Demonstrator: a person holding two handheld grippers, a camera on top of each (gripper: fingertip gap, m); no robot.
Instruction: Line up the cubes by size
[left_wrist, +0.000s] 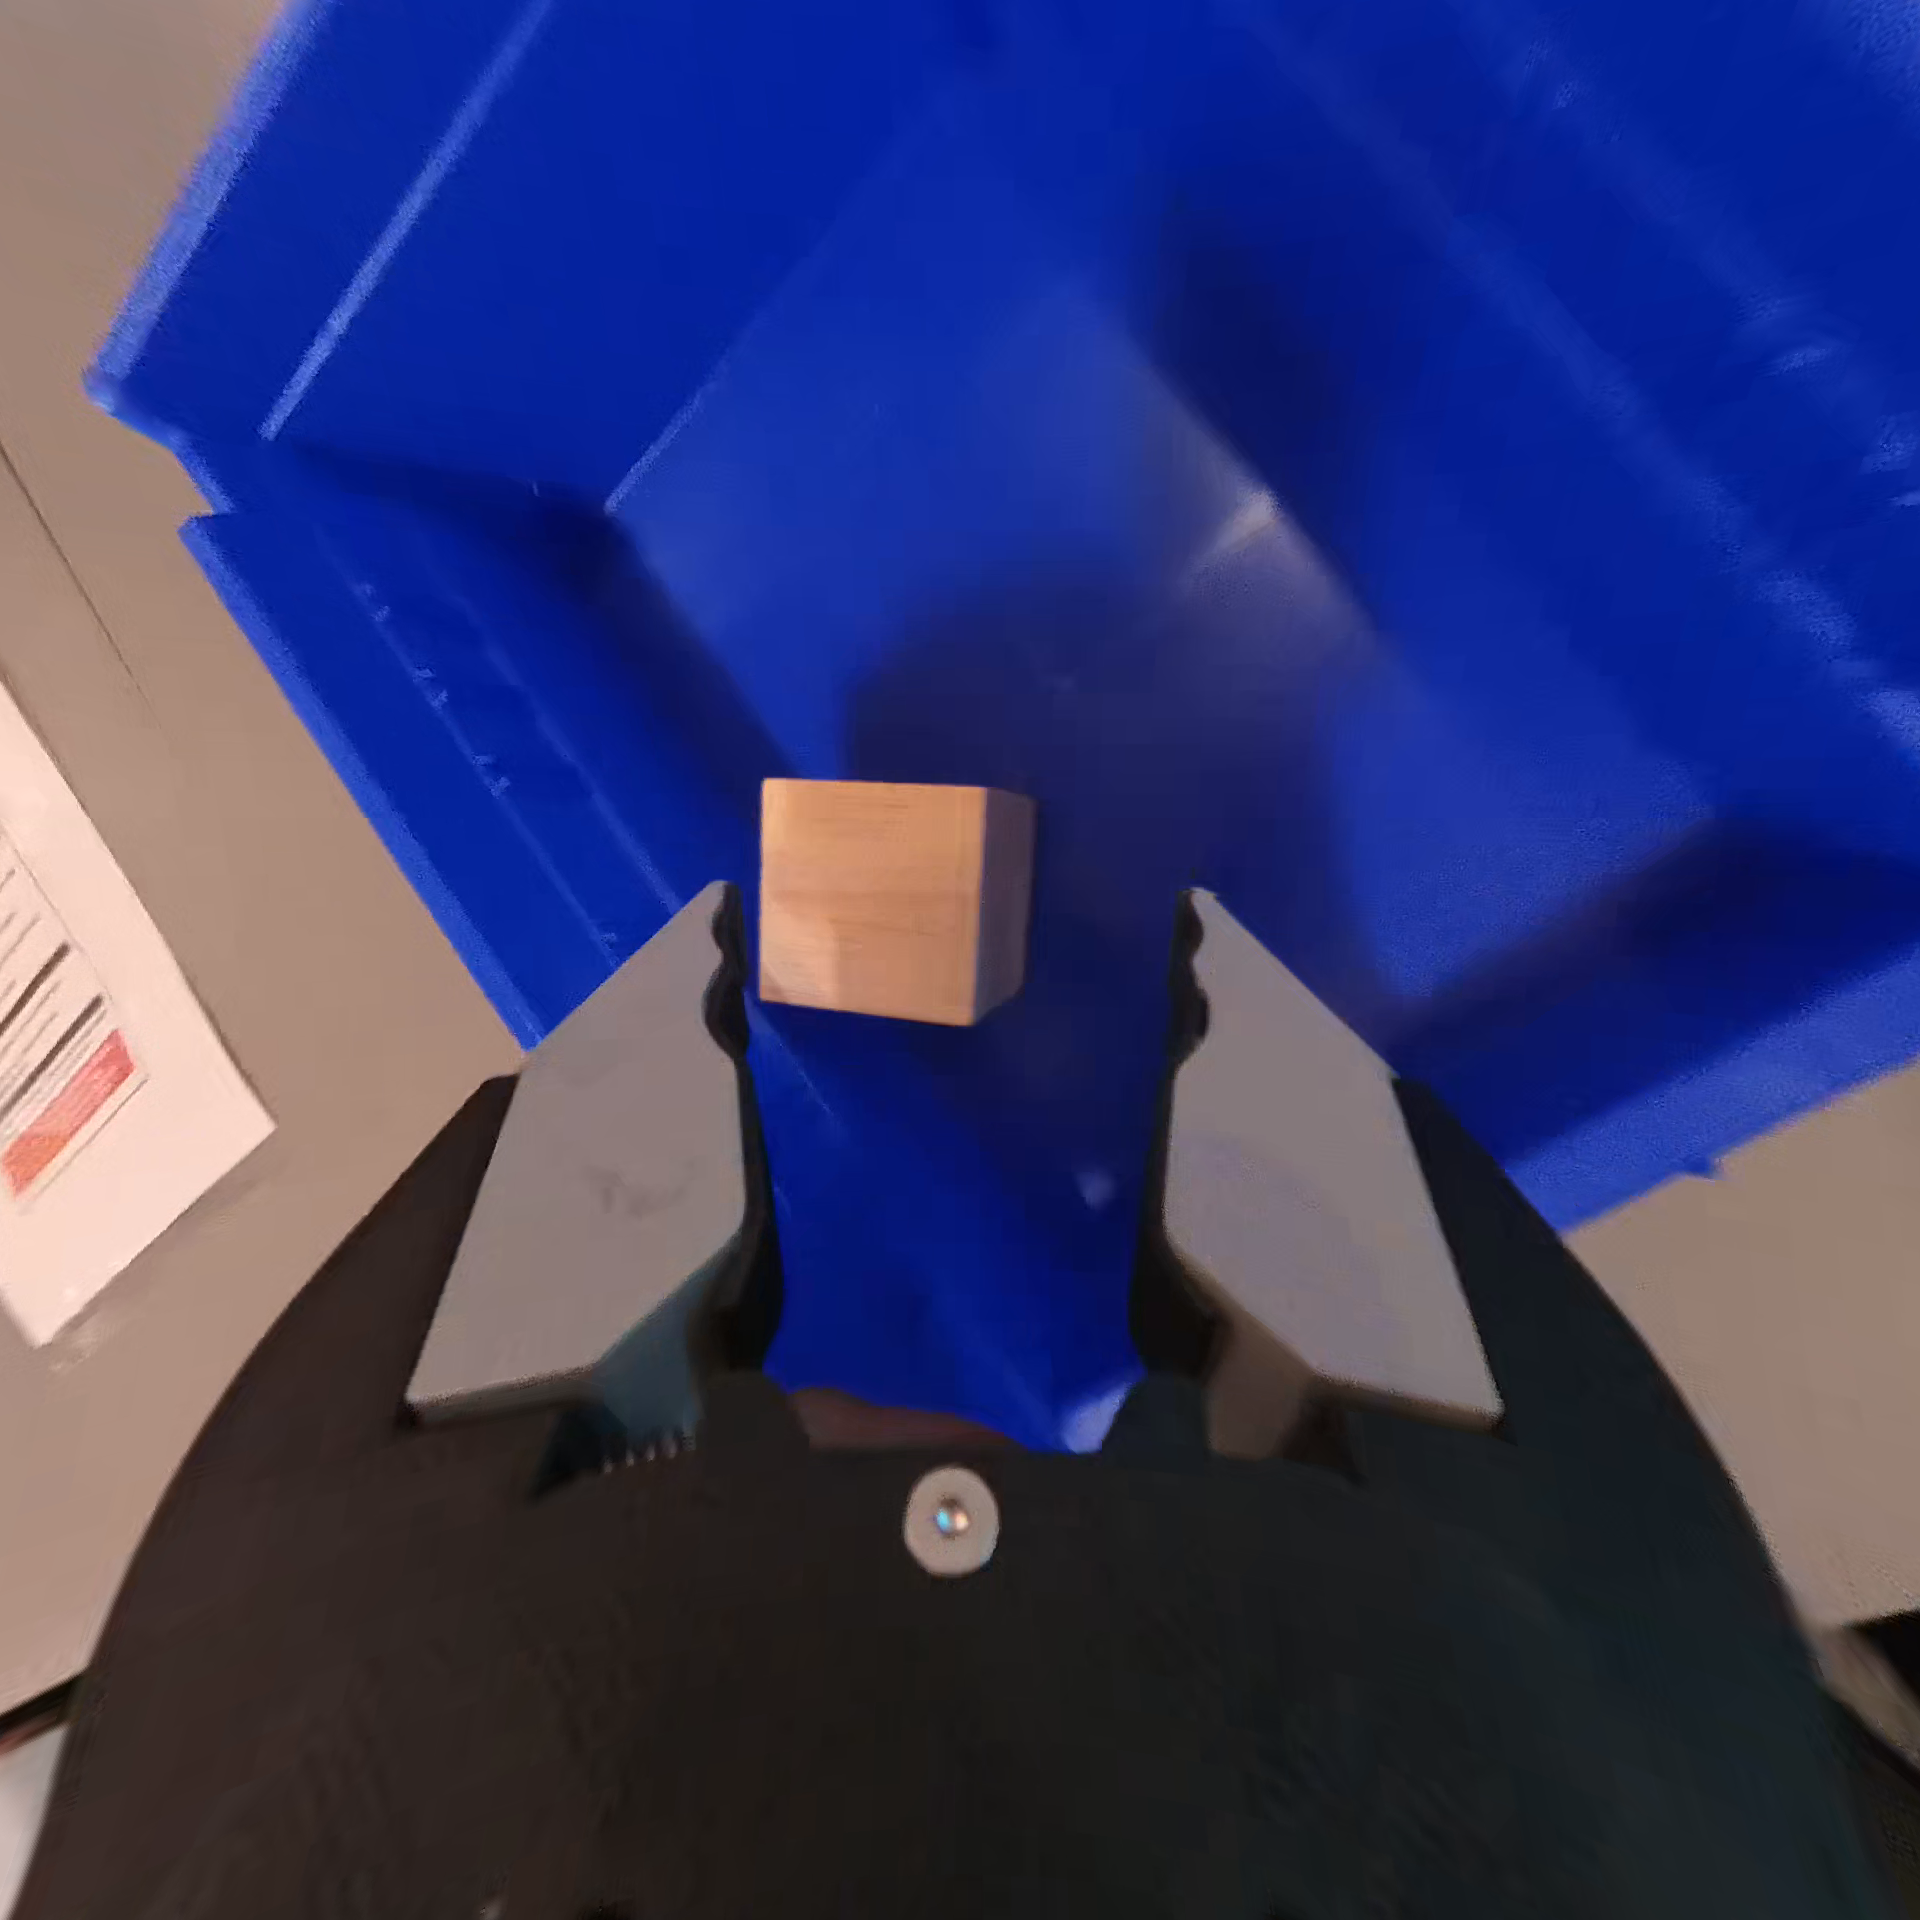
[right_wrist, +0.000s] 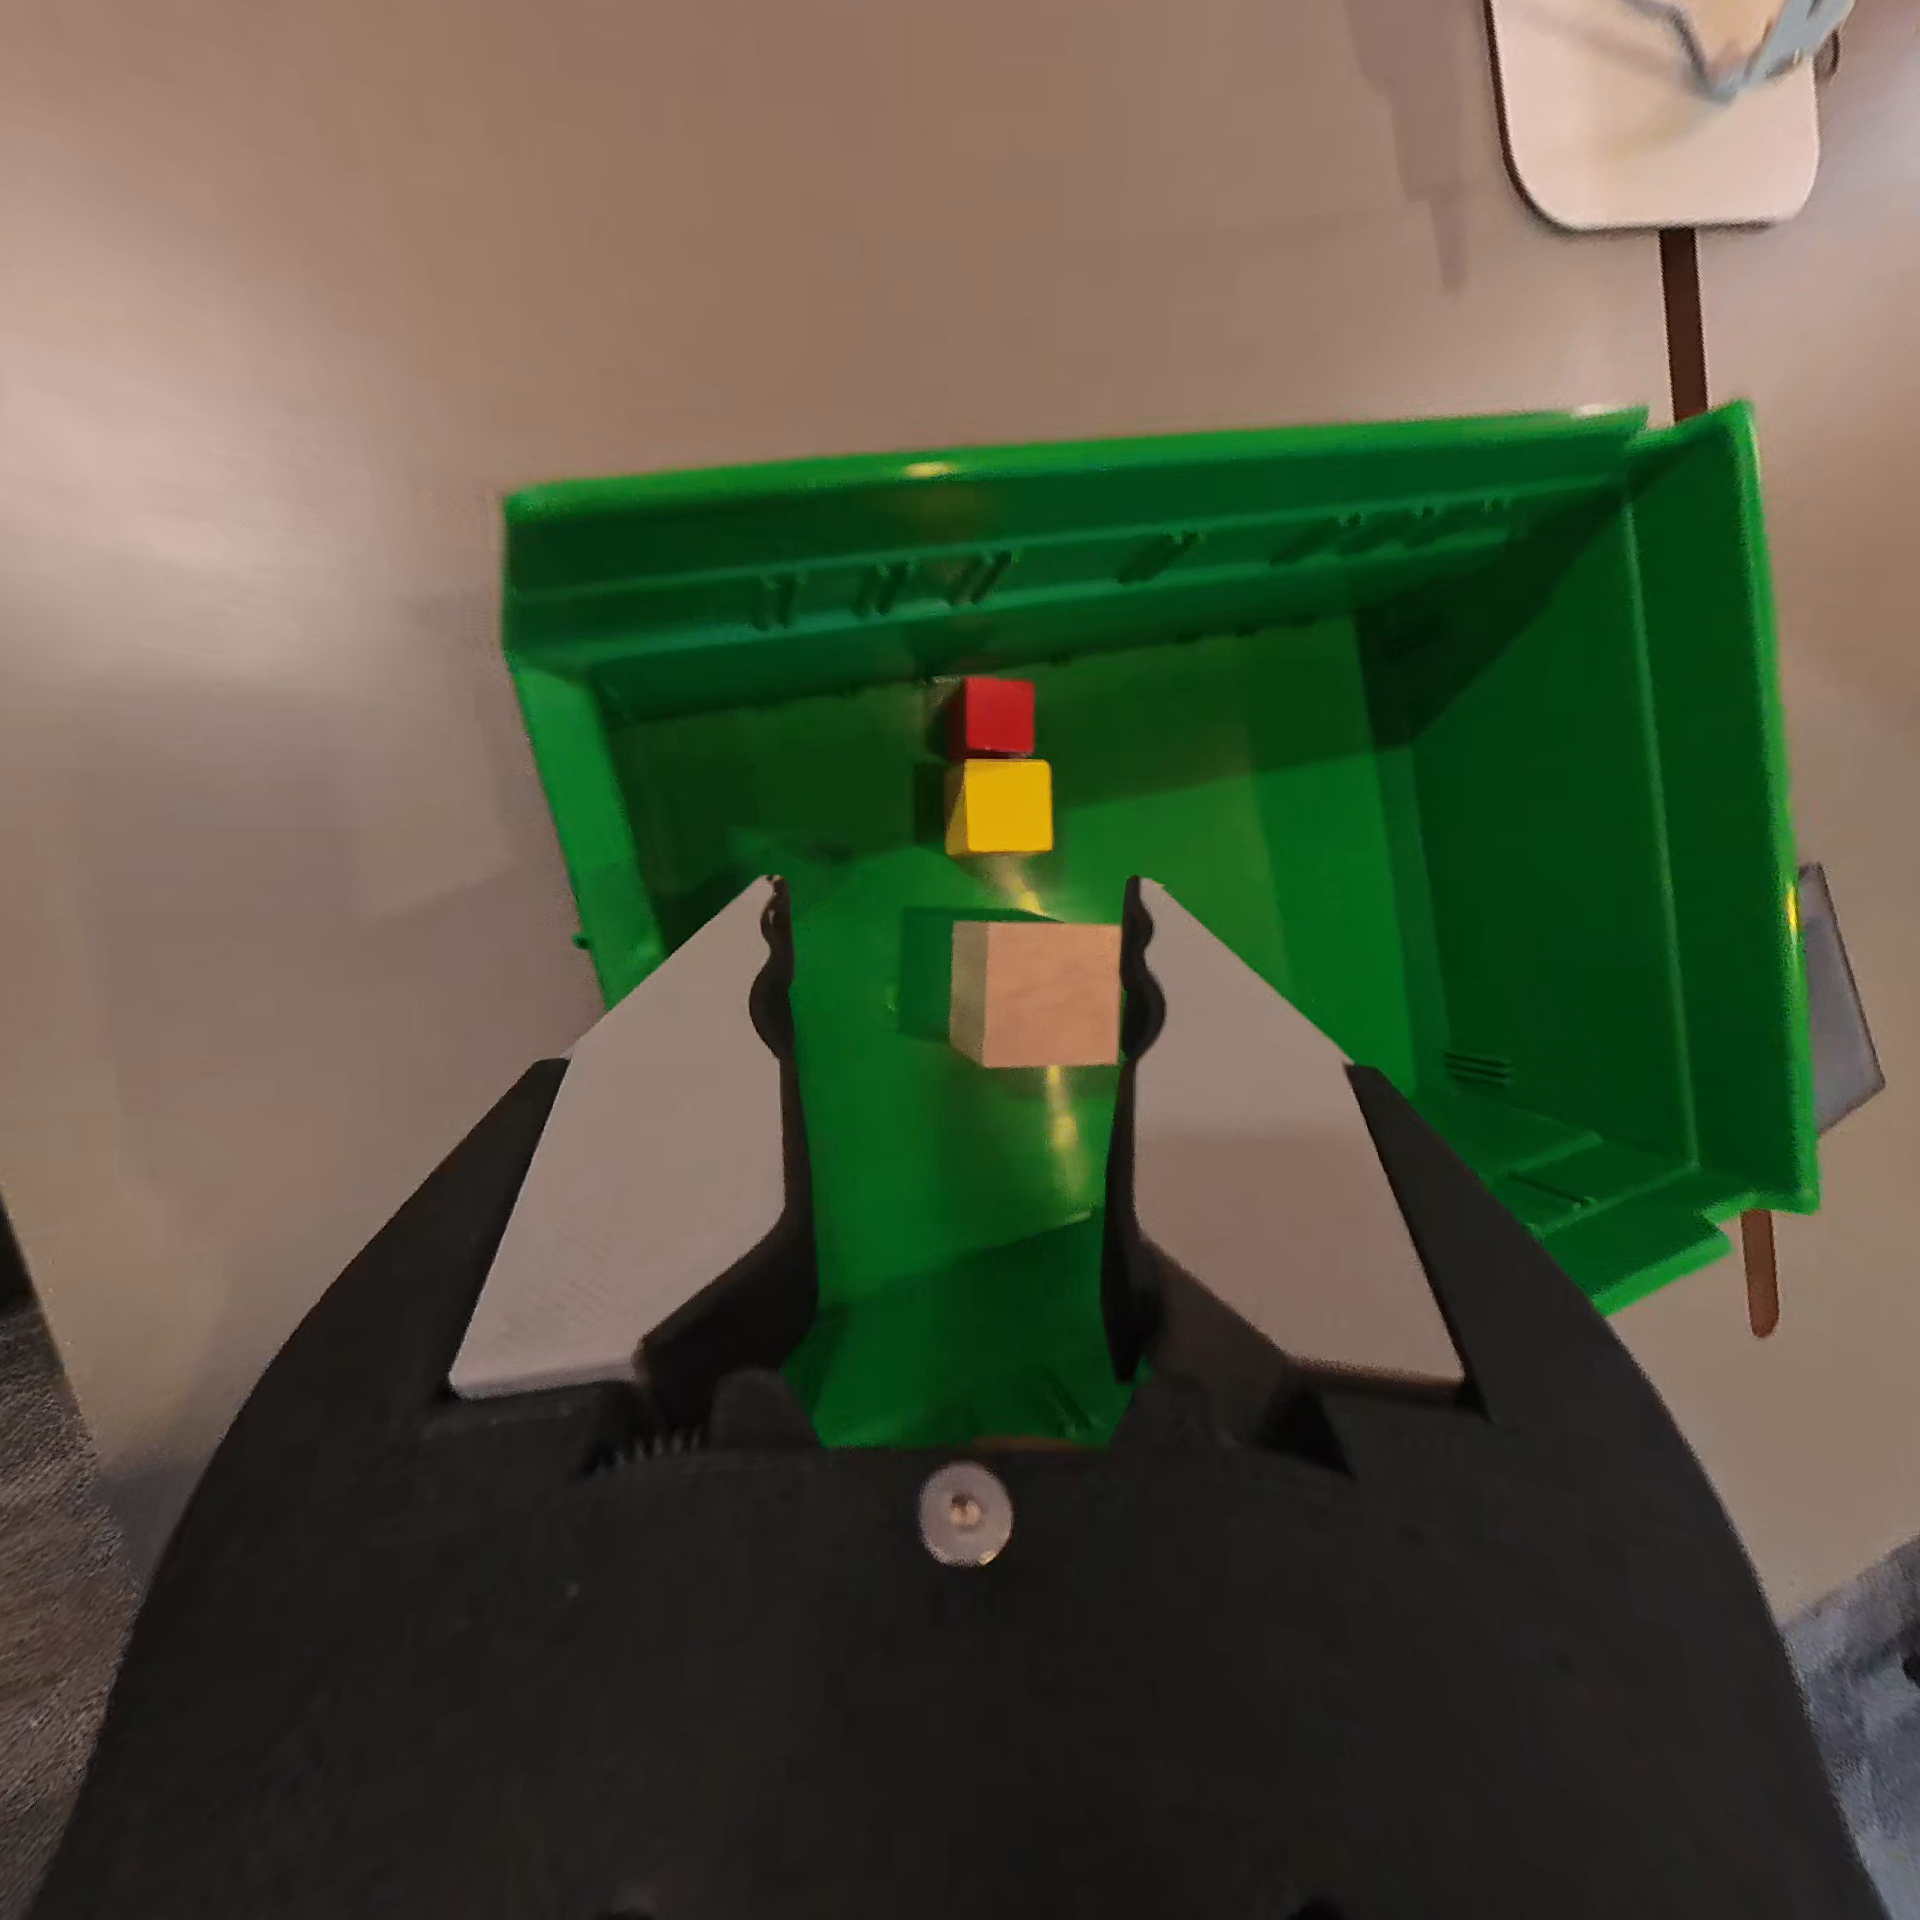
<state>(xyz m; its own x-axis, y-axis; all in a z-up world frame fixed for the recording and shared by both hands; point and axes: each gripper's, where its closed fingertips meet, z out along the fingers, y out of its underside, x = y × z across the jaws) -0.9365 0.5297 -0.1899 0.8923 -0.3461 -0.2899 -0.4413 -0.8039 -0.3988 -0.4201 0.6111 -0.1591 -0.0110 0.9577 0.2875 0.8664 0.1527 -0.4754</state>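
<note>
Left gripper over the blue bin, fingers wide, holding nothing. One plain wooden cube sits on the bin floor just ahead of the tips, near the left finger: lined up for a straddle grab, I'd guess.

Right gripper over the green bin, fingers also wide and empty. Row is forming there: red cube farthest, yellow cube just before it, bigger pale wooden cube nearest, close to the right finger, contact unclear. Sizes look ascending toward the camera, so the blue bin's cube probably goes in next.
</note>
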